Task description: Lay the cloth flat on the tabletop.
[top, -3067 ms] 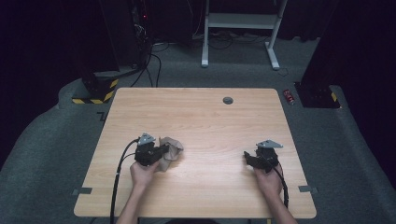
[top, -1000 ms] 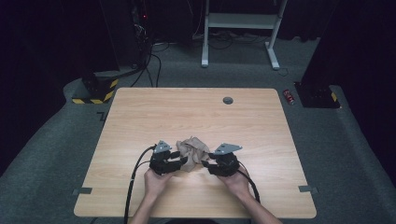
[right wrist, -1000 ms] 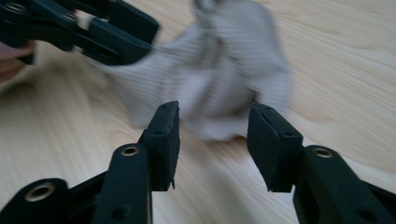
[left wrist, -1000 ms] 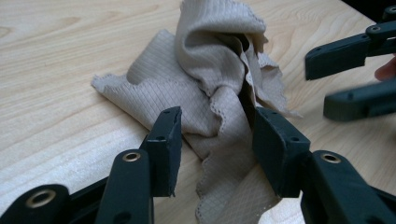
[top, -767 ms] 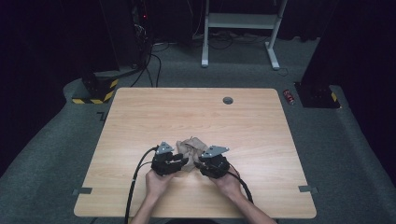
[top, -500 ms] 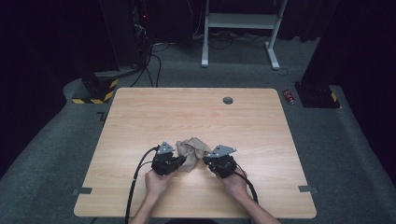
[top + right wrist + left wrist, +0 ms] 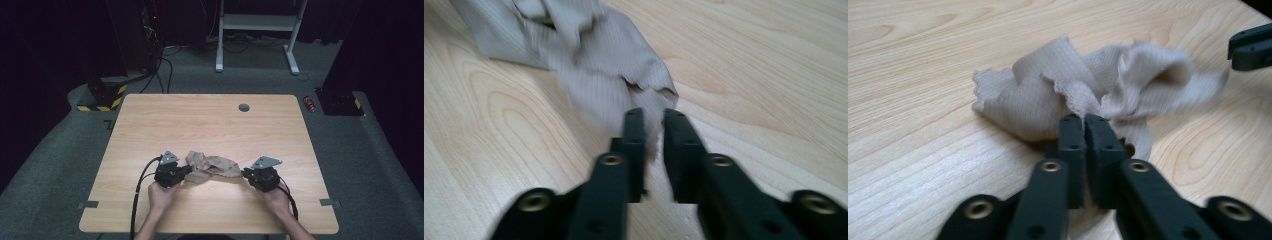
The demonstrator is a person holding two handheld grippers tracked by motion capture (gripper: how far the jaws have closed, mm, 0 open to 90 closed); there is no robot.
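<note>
High view, largest first: table (image 7: 210, 125), pale wood, grommet (image 7: 244, 107) near far edge, tape tabs at near corners. Cloth (image 7: 212, 168), beige, thin, crumpled, lying on near half of table, drawn into a loose band between both grippers. Left gripper (image 7: 186, 172) at cloth's left end, right gripper (image 7: 246, 174) at its right end, a hand behind each, cables trailing toward near edge.

Left gripper view: cloth (image 7: 1083, 95) bunched in folds ahead of jaws, frayed edge visible; jaws pressed together on a fold near the tips, having just eased a touch, fabric still pinched between. Other gripper's jaw tip at upper right corner, just beside cloth's far end.

Right gripper view: cloth (image 7: 589, 55) trailing from upper left down to jaws; jaws having just been opening, a narrow gap between them, cloth edge lying in that gap, pads seemingly no longer pressing; picture blurred, so contact uncertain.

Progress, as judged: both ends taken up and cloth partly stretched, roughly midway. Left to do: pull out remaining folds, lay flat; re-grip at right end likely needed first.
</note>
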